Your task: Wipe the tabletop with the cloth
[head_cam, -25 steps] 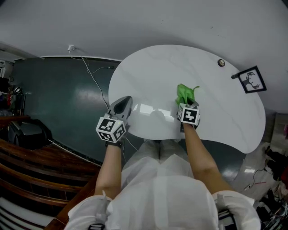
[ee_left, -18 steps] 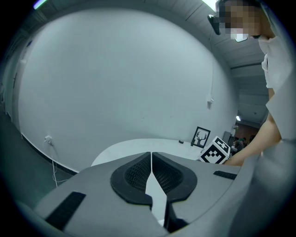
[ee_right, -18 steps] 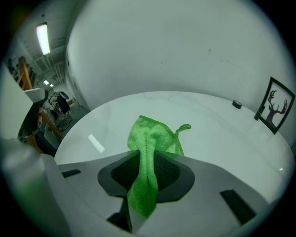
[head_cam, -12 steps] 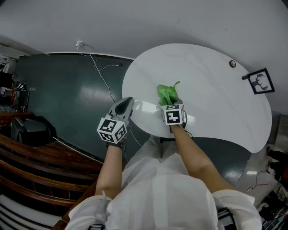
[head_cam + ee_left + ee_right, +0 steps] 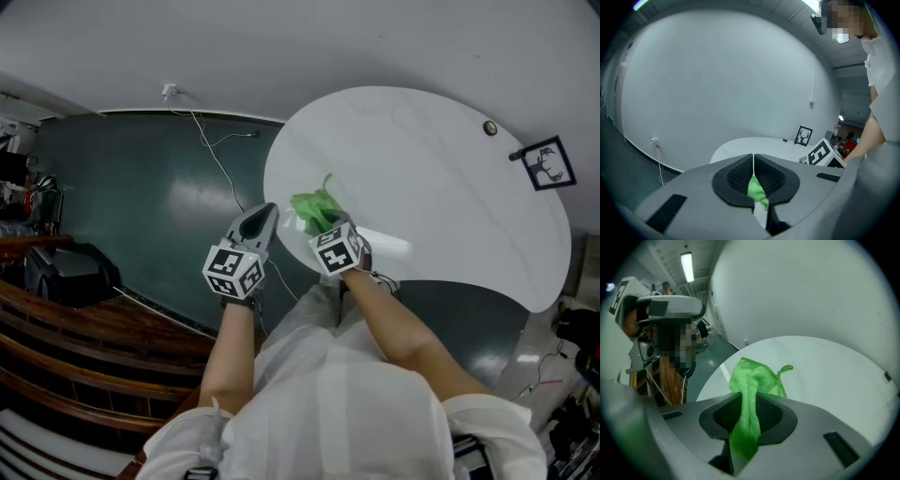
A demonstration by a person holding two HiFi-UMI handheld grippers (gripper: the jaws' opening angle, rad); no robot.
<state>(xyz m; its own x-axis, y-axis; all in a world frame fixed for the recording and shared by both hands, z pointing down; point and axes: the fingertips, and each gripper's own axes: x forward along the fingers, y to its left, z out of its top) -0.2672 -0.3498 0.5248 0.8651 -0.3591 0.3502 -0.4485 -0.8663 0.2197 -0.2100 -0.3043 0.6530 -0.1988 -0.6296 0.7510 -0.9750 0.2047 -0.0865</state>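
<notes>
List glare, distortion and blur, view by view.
Head view: fisheye bows the table; a glare streak lies beside the right claw. Left gripper view: dark vignette at the corners. Right gripper view: the cloth is sharp; a ceiling lamp glares at upper left.

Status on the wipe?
Right tongs shut on cloth, at table near-left edge. Left tongs shut, empty, beside table. Small dark object far edge, apart.

We see fuzzy green cloth (image 5: 750, 376), glossy smooth white tabletop (image 5: 441, 169), right gripper (image 5: 748, 399) shell matt grey plastic, pads (image 5: 776, 416) ribbed black, probably rubber.
</notes>
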